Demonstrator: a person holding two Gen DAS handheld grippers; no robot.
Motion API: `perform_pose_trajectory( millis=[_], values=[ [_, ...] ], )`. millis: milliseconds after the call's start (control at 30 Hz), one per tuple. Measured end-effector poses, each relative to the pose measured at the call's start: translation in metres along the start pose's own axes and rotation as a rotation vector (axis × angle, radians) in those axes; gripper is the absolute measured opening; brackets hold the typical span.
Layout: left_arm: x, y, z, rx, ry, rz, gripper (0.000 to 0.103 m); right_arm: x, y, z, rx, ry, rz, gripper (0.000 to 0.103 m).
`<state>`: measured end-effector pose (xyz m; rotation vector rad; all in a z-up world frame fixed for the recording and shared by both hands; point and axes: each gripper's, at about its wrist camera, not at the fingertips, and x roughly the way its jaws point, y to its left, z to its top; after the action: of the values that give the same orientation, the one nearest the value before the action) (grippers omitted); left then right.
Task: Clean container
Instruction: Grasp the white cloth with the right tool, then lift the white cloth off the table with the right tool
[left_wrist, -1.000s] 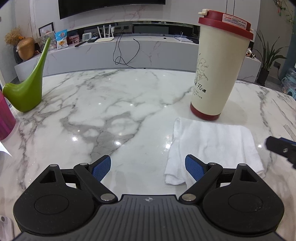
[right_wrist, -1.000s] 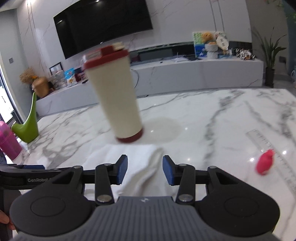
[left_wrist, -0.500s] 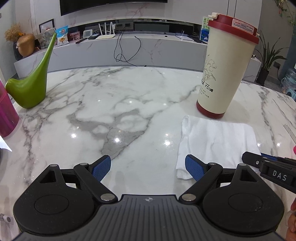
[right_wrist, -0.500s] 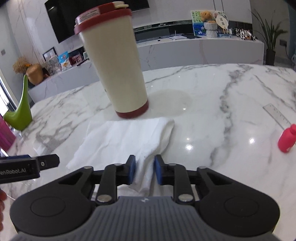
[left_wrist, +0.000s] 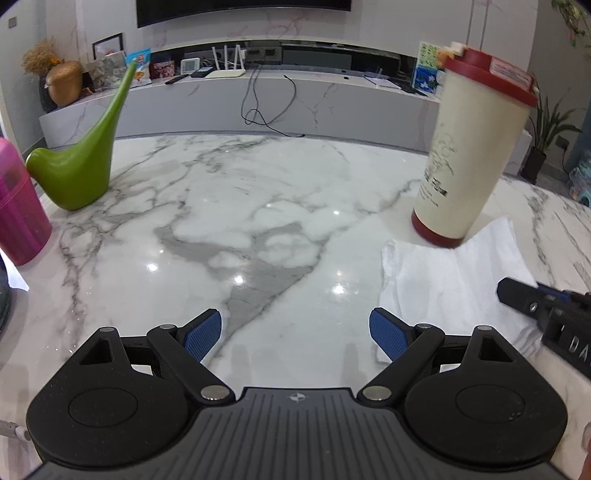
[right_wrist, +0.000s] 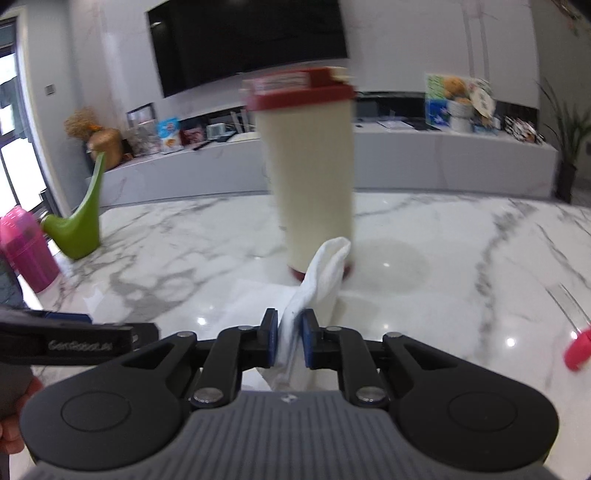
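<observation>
The cream tumbler (right_wrist: 310, 173) with its red lid stands upright on the marble table (left_wrist: 258, 206) — just behind the white cloth (right_wrist: 321, 280). Your right gripper (right_wrist: 287, 341) pinches a cloth fold; your left gripper (left_wrist: 295, 334) gapes wide, holding nothing.

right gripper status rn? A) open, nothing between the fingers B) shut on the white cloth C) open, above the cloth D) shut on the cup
B: in the right wrist view the right gripper has its blue pads pressed against a fold of the white cloth, which rises in front of the cream cup with the red lid; the left gripper is open with nothing in it.
</observation>
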<state>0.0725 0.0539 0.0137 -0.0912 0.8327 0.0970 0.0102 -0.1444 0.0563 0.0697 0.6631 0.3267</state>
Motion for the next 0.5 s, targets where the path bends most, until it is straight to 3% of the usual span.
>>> perform_pose_trajectory(
  millis=[200,500],
  values=[
    [0.0,0.011,0.002,-0.039,0.003,0.0,0.088,0.013,0.023,-0.004,-0.046,0.025,0.066,0.016],
    [0.001,0.021,0.004,-0.065,0.013,-0.014,0.088,0.038,0.038,-0.015,-0.047,0.096,0.091,0.016]
  ],
)
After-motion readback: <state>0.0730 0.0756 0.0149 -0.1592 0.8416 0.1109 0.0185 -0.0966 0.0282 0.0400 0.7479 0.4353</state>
